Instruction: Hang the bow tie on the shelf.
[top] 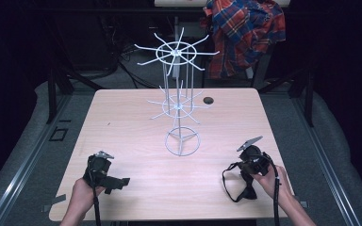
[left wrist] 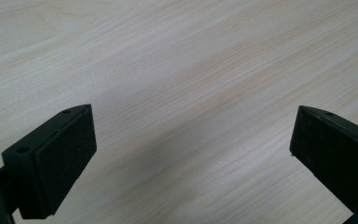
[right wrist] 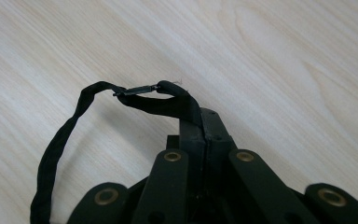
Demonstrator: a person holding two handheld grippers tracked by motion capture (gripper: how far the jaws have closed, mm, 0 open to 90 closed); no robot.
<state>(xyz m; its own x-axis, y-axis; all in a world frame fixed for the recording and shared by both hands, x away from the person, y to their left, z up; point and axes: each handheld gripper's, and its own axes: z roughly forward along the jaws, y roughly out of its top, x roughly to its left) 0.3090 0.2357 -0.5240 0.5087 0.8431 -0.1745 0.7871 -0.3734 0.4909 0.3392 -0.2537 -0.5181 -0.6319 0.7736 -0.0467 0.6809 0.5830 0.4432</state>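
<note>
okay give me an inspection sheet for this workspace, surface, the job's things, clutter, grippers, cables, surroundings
Surface: pale wooden table, with a small dark round hole near its far edge.
Job's things: black bow tie with its looped strap lying on the table near the front right; white wire rack with two tiers of bare spokes standing at centre.
Clutter: nothing seen.
Grippers: left gripper open over bare wood, holding nothing; right gripper shut on the strap.
Cables: one black cable trails from the left gripper towards the near edge.
Surroundings: dark room, plaid shirt hanging behind the table, loose wires on the floor beyond it.
</note>
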